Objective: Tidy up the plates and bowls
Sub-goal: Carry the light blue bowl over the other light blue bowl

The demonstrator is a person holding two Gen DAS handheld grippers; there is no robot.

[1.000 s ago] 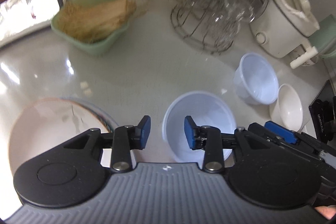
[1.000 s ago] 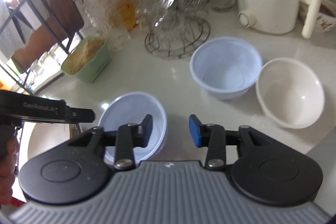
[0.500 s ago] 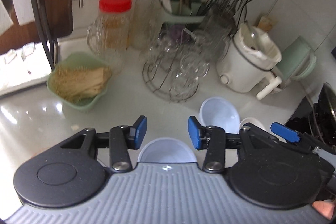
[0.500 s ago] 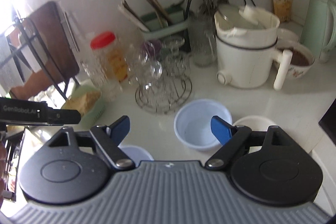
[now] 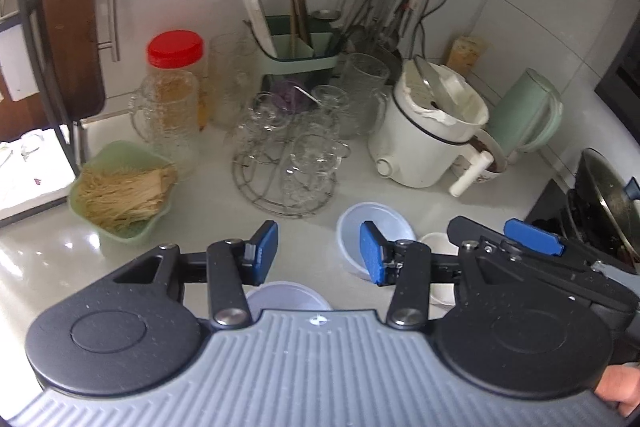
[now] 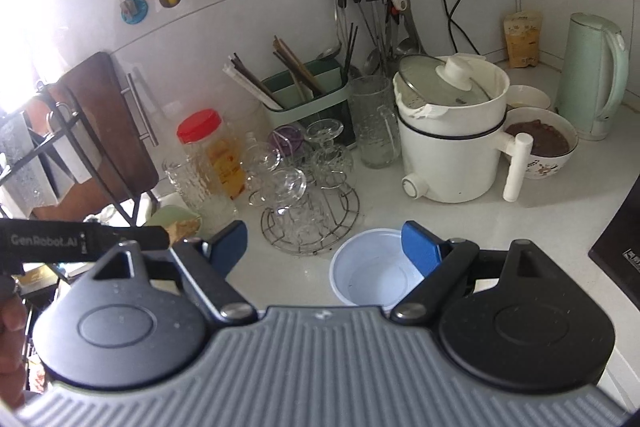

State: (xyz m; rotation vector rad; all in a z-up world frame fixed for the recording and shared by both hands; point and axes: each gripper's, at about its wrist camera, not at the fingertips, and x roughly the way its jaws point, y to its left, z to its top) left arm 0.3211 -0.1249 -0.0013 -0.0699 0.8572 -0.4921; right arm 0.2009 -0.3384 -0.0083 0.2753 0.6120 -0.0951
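A pale blue plastic bowl stands on the white counter and also shows in the right wrist view. A second pale blue bowl lies half hidden under my left gripper, which is open and empty above the counter. A white bowl sits right of the first bowl, partly hidden by the gripper finger. My right gripper is wide open and empty, held above and in front of the first bowl.
A wire rack of glasses stands behind the bowls. A green dish of noodles is at left, a white cooker and a bowl of brown food at right, a green kettle, a stove.
Both grippers have lifted and tilted up from the counter. The bowls now sit low in both views, the back wall shows. The right gripper has opened wider, and the left a little too.
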